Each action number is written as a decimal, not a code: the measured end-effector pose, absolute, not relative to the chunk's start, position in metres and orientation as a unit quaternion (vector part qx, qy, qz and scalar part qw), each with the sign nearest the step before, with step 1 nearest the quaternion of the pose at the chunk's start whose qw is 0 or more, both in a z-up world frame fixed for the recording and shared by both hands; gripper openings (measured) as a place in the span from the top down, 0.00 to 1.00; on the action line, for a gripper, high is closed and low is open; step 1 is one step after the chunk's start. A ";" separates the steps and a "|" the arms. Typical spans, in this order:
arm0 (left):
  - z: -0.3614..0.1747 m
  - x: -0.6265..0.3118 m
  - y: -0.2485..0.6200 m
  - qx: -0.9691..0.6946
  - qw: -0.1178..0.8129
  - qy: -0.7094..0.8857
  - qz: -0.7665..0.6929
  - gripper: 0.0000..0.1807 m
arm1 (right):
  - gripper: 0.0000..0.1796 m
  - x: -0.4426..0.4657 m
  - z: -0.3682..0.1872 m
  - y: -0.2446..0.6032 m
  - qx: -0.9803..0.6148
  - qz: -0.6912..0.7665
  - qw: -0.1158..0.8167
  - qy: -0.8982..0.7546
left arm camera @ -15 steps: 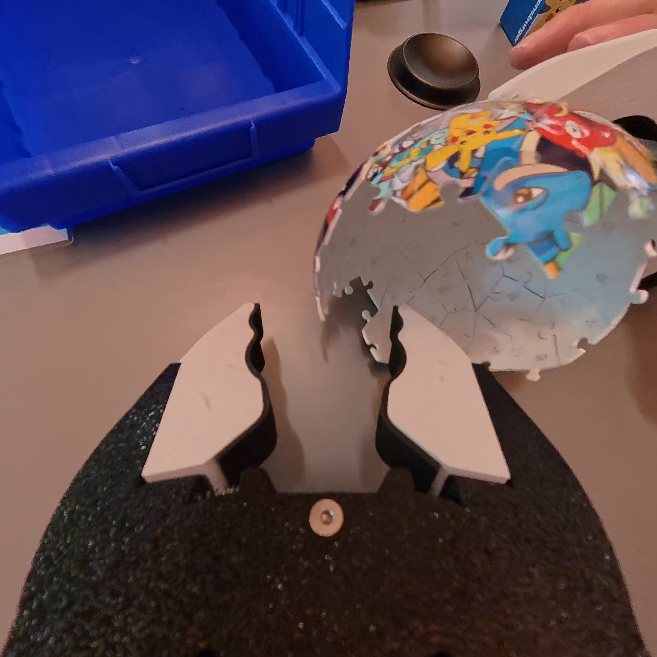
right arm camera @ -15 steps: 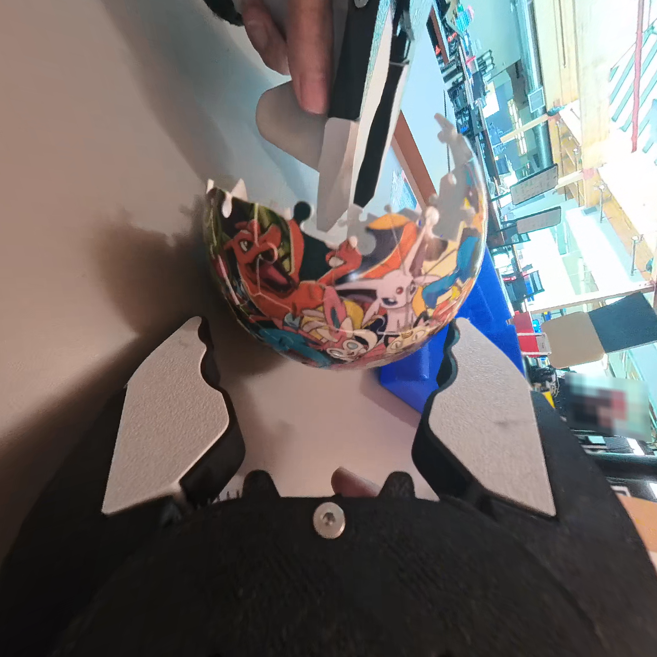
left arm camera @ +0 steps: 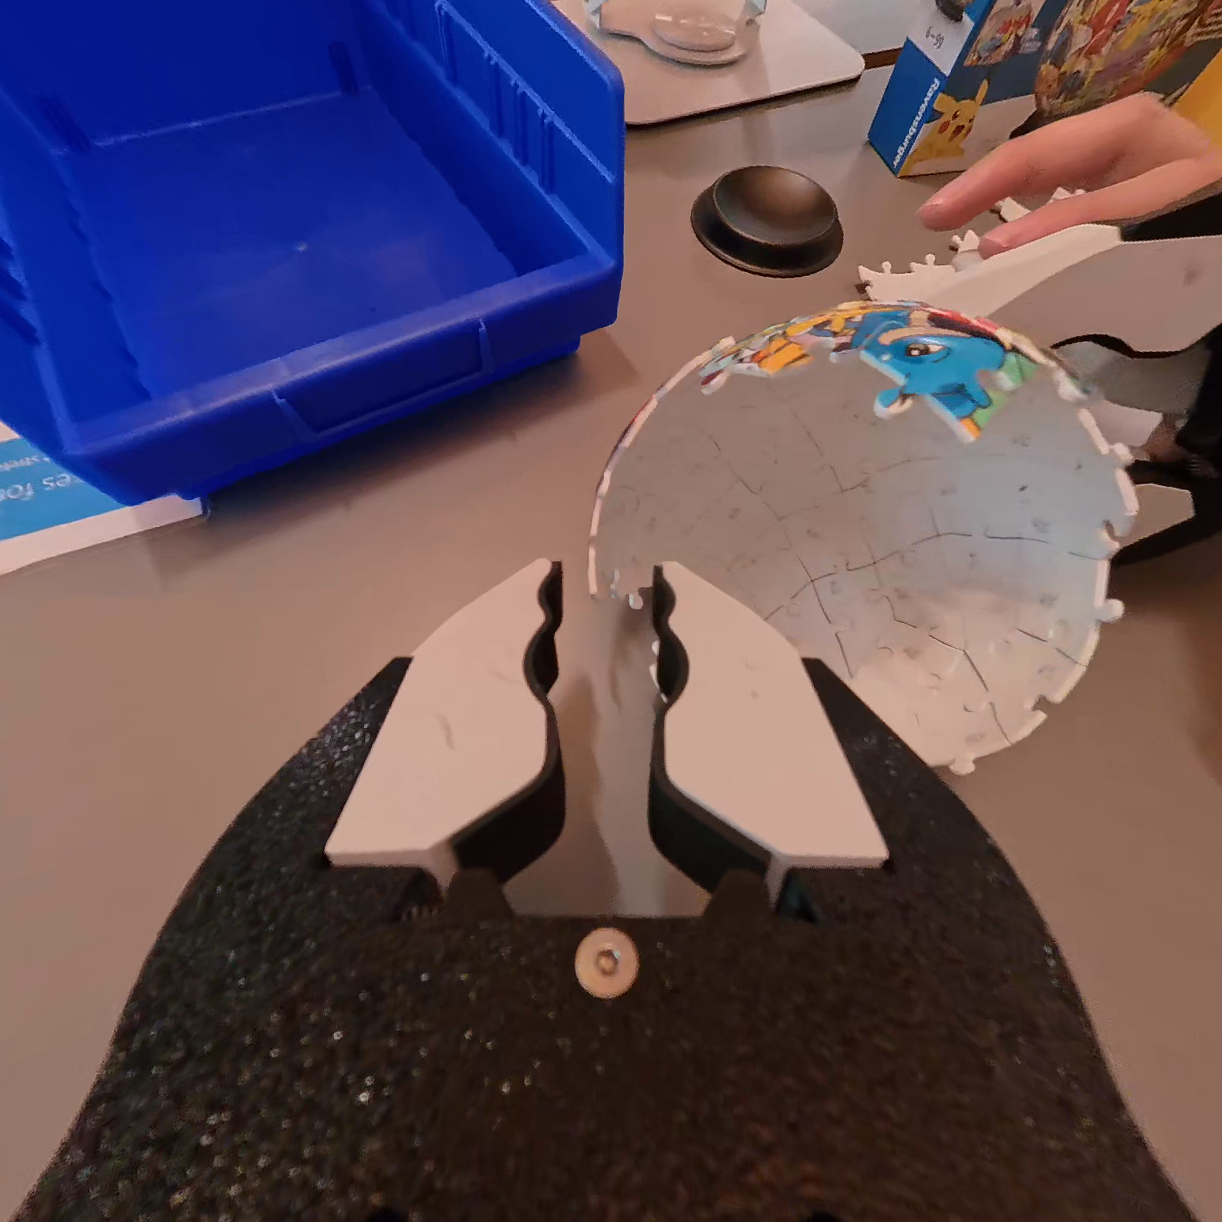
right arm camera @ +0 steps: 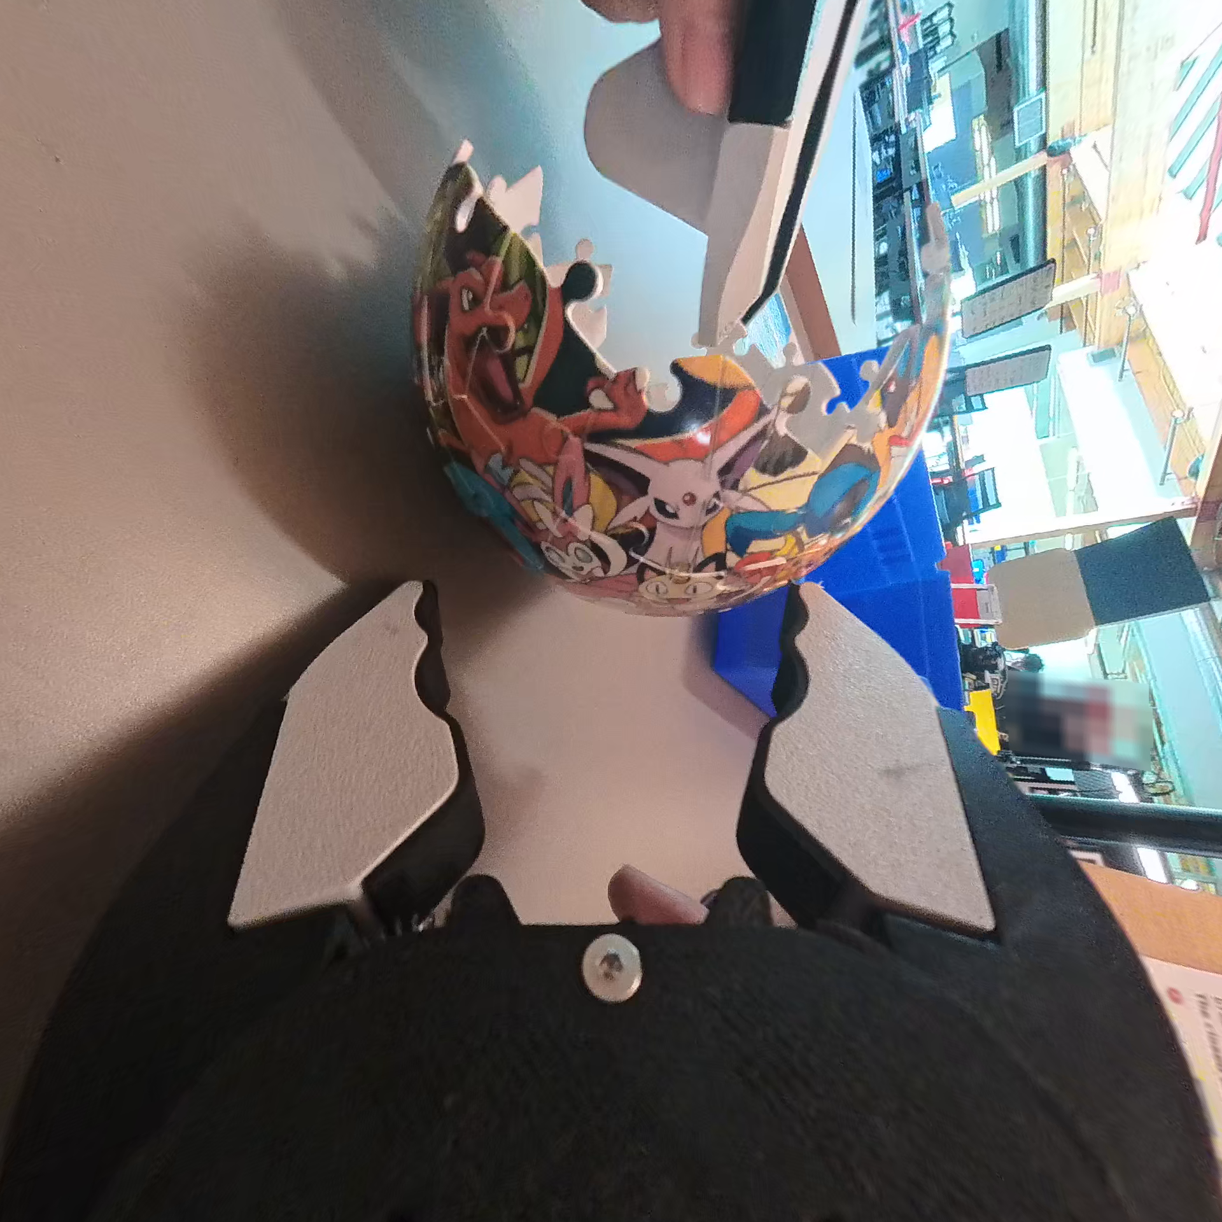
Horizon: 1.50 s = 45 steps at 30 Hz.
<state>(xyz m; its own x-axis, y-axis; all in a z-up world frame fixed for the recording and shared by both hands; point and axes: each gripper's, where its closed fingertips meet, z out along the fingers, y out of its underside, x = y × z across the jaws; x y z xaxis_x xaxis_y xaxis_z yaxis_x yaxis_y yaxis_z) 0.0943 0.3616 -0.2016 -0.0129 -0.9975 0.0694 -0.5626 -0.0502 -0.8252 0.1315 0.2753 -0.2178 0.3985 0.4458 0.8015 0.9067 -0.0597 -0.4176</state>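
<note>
A half-built puzzle ball, a curved shell with cartoon pictures outside and white inside (left arm camera: 859, 542), lies tipped on the grey table (left arm camera: 330, 661). My left gripper (left arm camera: 608, 582) is nearly closed, its fingers astride a jagged rim piece (left arm camera: 621, 592). A sliver of table shows between that piece and the left finger. In the right wrist view its tips (right arm camera: 717, 330) meet the shell's rim. My right gripper (right arm camera: 611, 592) is wide open and empty. The shell's painted side (right arm camera: 661, 476) sits just beyond its fingertips. One of its white fingers (left arm camera: 1071, 264) reaches behind the shell.
An empty blue bin (left arm camera: 297, 264) stands at the left on a printed sheet (left arm camera: 53, 502). A black round stand (left arm camera: 767, 218) sits behind the shell. A puzzle box (left arm camera: 959, 99) and a white mat (left arm camera: 760, 73) are at the back. A person's hand (left arm camera: 1058, 172) rests on the right gripper. The tips of one gripper are about 11 cm away from the tips of the other.
My left gripper's fingers have closed in around the rim piece. The shell has tipped further, showing more of its white inside. The right gripper is still open at the shell.
</note>
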 end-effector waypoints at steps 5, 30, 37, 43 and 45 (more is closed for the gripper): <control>-0.201 0.097 0.359 -0.625 0.325 0.624 -0.338 0.92 | 0.47 0.136 -0.218 0.269 -0.688 -0.258 0.466 -0.493; -0.174 0.103 0.339 -0.602 0.410 0.617 -0.298 0.86 | 0.49 0.165 -0.221 0.220 -0.730 -0.264 0.456 -0.435; -0.169 0.106 0.337 -0.598 0.427 0.611 -0.293 0.86 | 0.52 0.178 -0.227 0.186 -0.774 -0.218 0.452 -0.386; -0.169 0.108 0.337 -0.603 0.430 0.605 -0.291 0.86 | 0.53 0.191 -0.223 0.170 -0.779 -0.242 0.469 -0.339; -0.168 0.108 0.337 -0.603 0.435 0.603 -0.289 0.86 | 0.50 0.198 -0.223 0.160 -0.787 -0.252 0.459 -0.326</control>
<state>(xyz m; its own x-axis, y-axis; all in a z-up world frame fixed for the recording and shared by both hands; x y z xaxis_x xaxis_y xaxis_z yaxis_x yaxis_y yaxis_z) 0.1076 0.3370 -0.1678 0.1062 -0.9787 -0.1756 -0.4763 0.1049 -0.8730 0.1984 0.1604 -0.2228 0.6604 0.2822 0.6958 0.7447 -0.3653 -0.5586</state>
